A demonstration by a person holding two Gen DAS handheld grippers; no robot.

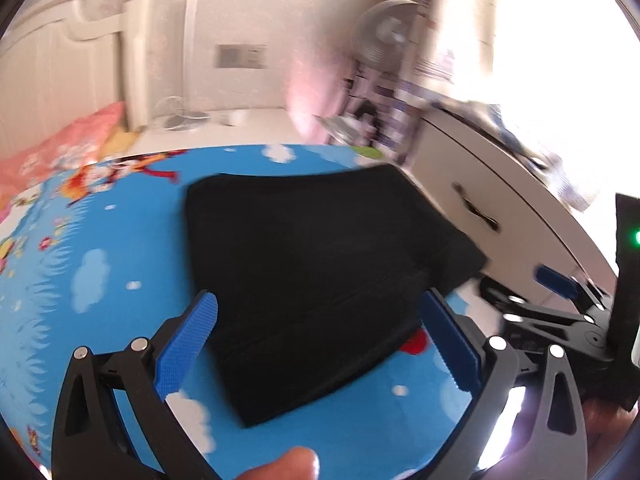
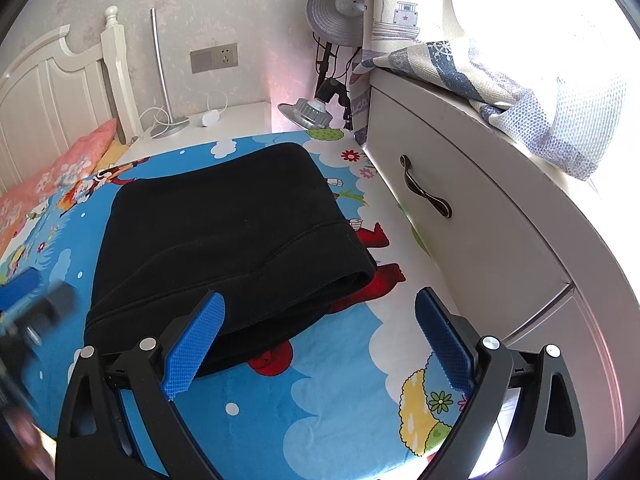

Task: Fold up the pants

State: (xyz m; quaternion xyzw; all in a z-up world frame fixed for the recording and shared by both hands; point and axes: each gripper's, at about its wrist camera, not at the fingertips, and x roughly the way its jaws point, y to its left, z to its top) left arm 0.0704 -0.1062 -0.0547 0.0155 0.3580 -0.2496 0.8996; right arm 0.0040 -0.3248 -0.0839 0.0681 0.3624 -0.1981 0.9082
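The black pants [image 1: 312, 276] lie folded into a compact rectangle on the blue cartoon bedsheet [image 1: 100, 280]. They also show in the right wrist view [image 2: 224, 240], with the folded edge toward me. My left gripper [image 1: 320, 340] is open and empty, hovering just above the near edge of the pants. My right gripper [image 2: 320, 336] is open and empty, near the pants' right front corner. The right gripper also shows at the right of the left wrist view [image 1: 560, 300]. The left gripper shows blurred at the left edge of the right wrist view [image 2: 28, 308].
A white drawer cabinet [image 2: 460, 216] with a dark handle stands close along the bed's right side, with patterned cloth [image 2: 520, 92] on top. A white headboard [image 2: 52, 92], pink pillow [image 2: 68, 164], bedside table with a lamp base [image 2: 172, 126] and a fan [image 2: 340, 8] lie beyond.
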